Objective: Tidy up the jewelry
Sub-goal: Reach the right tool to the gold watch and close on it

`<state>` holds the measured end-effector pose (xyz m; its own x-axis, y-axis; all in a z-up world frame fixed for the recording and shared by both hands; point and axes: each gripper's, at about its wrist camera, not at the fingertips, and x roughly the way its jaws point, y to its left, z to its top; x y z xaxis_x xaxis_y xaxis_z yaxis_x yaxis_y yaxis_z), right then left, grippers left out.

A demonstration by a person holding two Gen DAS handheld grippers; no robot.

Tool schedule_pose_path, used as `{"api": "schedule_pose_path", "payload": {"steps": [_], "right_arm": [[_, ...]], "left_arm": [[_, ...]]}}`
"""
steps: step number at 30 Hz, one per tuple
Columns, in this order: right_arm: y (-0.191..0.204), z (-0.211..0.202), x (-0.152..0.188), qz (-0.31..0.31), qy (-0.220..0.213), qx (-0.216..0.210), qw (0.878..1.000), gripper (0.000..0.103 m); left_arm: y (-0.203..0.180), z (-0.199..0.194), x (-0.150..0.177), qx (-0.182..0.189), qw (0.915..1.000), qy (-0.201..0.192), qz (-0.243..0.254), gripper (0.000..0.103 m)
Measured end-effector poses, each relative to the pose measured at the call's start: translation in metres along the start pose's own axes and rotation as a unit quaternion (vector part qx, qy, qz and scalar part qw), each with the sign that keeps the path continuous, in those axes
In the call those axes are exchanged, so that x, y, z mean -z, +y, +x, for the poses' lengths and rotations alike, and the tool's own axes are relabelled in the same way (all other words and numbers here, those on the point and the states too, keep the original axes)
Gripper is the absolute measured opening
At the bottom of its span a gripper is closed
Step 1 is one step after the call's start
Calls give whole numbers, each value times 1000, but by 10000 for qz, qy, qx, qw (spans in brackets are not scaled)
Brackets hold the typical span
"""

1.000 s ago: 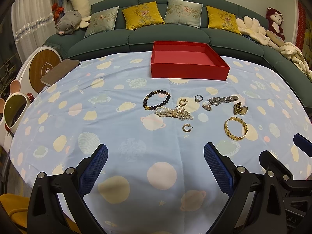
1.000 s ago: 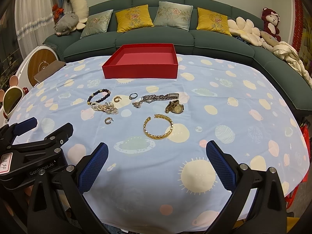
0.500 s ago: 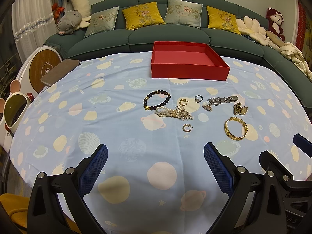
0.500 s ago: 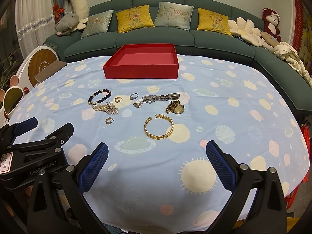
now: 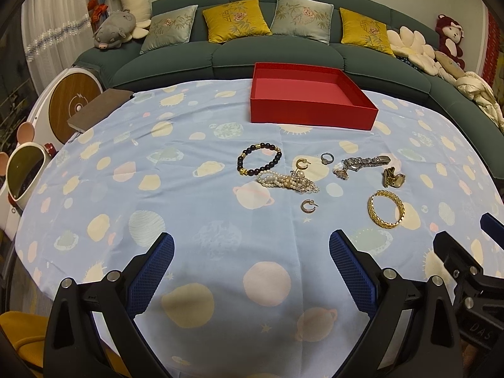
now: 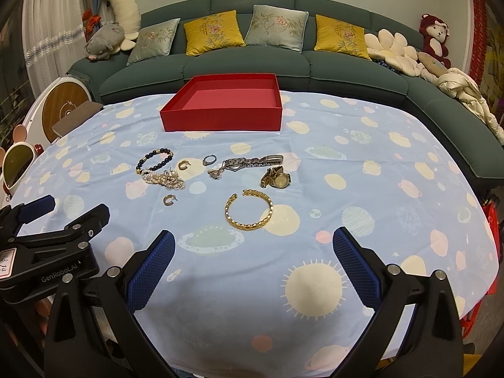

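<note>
An empty red box (image 5: 310, 102) (image 6: 225, 107) stands at the far side of the table. Jewelry lies before it: a dark bead bracelet (image 5: 259, 162) (image 6: 154, 160), a pearl strand (image 5: 288, 183) (image 6: 163, 180), two gold hoop earrings (image 5: 303, 163) (image 5: 308, 206), a silver ring (image 5: 327, 158) (image 6: 209, 159), a silver watch (image 5: 362, 163) (image 6: 249, 161), a gold watch (image 5: 393, 179) (image 6: 276, 179) and a gold bangle (image 5: 386, 213) (image 6: 249, 210). My left gripper (image 5: 251, 264) is open and empty near the table's front edge. My right gripper (image 6: 253, 263) is open and empty, just short of the bangle.
The table has a blue planet-print cloth (image 5: 157, 173). A green sofa (image 5: 277, 56) with cushions and plush toys curves behind it. A brown notebook (image 5: 99, 108) lies at the table's far left edge. White round devices (image 5: 25, 170) stand at the left.
The right wrist view has shifted very slightly; the jewelry and the left gripper have not moved.
</note>
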<state>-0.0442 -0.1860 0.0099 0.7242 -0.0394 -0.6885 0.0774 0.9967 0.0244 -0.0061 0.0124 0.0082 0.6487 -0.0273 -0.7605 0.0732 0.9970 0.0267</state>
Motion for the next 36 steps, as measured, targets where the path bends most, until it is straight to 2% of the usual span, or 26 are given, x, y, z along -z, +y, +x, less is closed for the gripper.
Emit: {"api": "schedule_pose_path", "payload": {"steps": [6, 8, 11, 13, 19, 27, 31, 36], "right_arm": [[-21, 31, -14, 262, -10, 79, 9996, 97], [-27, 44, -19, 424, 110, -14, 9990, 91], [-32, 66, -29, 617, 216, -43, 9979, 90], [-33, 79, -34, 692, 290, -108, 9971, 84], [-29, 118, -40, 630, 485, 67, 9968, 78], [-33, 144, -43, 698, 657, 147, 9953, 75], [-29, 154, -37, 651, 776, 137, 9948, 68], [-24, 156, -37, 468, 644, 259, 9965, 56]], "left_arm": [[20, 12, -9, -93, 9993, 86, -365, 97], [25, 19, -11, -178, 9989, 112, -413, 97], [32, 33, -14, -244, 9984, 206, -456, 97], [36, 40, -17, -261, 9982, 216, -485, 97], [41, 55, -23, -93, 9983, 255, -524, 97], [43, 79, -20, 29, 9979, 450, -465, 97], [45, 89, -19, 188, 9966, 604, -536, 97], [46, 90, -21, 275, 9961, 597, -591, 97]]}}
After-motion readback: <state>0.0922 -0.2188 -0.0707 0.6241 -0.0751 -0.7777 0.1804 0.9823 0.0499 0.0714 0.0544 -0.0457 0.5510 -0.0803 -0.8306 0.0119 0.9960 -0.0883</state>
